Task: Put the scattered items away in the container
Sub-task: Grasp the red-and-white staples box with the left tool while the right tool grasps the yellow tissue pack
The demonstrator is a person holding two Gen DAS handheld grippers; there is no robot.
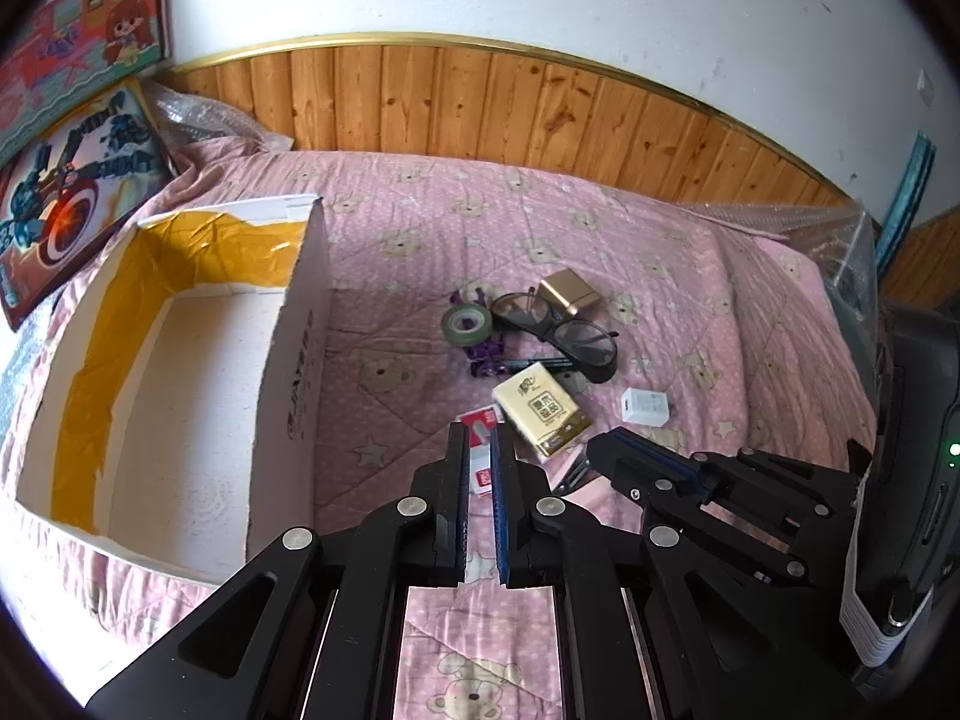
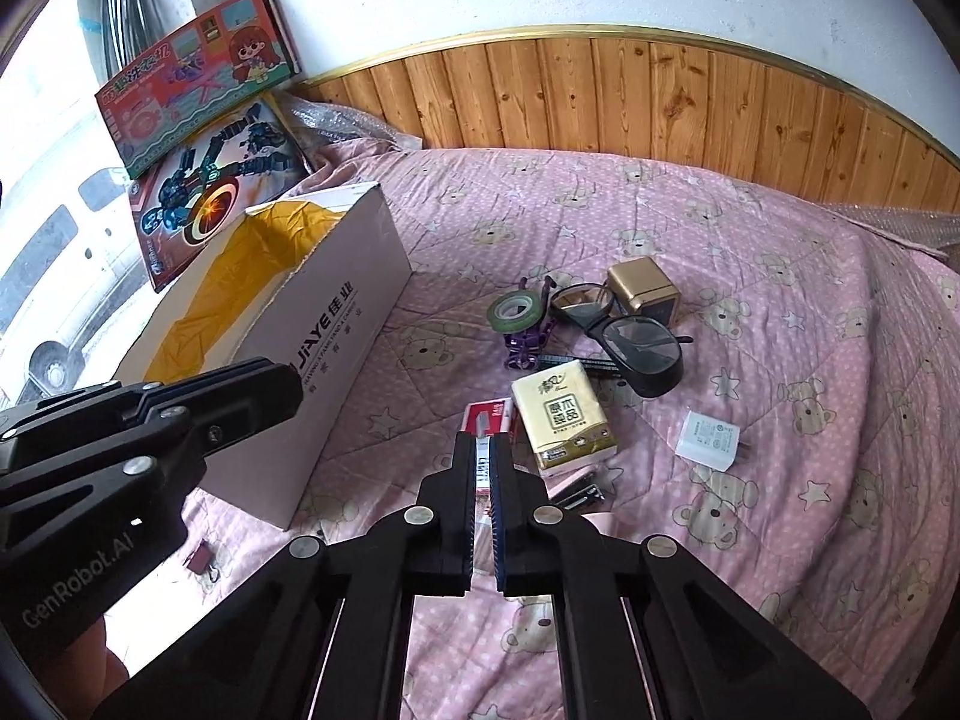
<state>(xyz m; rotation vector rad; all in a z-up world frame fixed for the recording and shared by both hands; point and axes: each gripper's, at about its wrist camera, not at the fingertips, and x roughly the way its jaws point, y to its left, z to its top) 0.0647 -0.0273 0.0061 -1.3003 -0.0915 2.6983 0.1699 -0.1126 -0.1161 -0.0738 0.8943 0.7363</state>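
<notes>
The left gripper (image 1: 479, 441) hovers over the bed (image 1: 420, 216), its jaws nearly together with a thin gap between them and nothing gripped; a red-and-white card (image 1: 480, 420) shows through the gap, lying on the quilt below. The right gripper (image 2: 483, 450) hangs just beside it with an equally narrow gap, also holding nothing, above the same card (image 2: 489, 411).

Touching the card on its right lies a yellow tissue pack (image 1: 540, 414), with a black clip (image 2: 579, 495) at the pack's near edge. A white charger (image 1: 645, 407) sits apart, toward the bed's right edge. Farther toward the headboard (image 1: 540, 108) cluster a green tape roll (image 1: 467, 324), a purple toy (image 1: 489, 354), glasses (image 1: 576, 336), a black pen (image 1: 540, 363) and a gold box (image 1: 570, 294).

The open white box (image 1: 180, 396), empty with yellow tape lining its walls, stands toward the bed's left edge, well apart from the items. A small dark red clip (image 2: 198, 561) lies by its near corner.
</notes>
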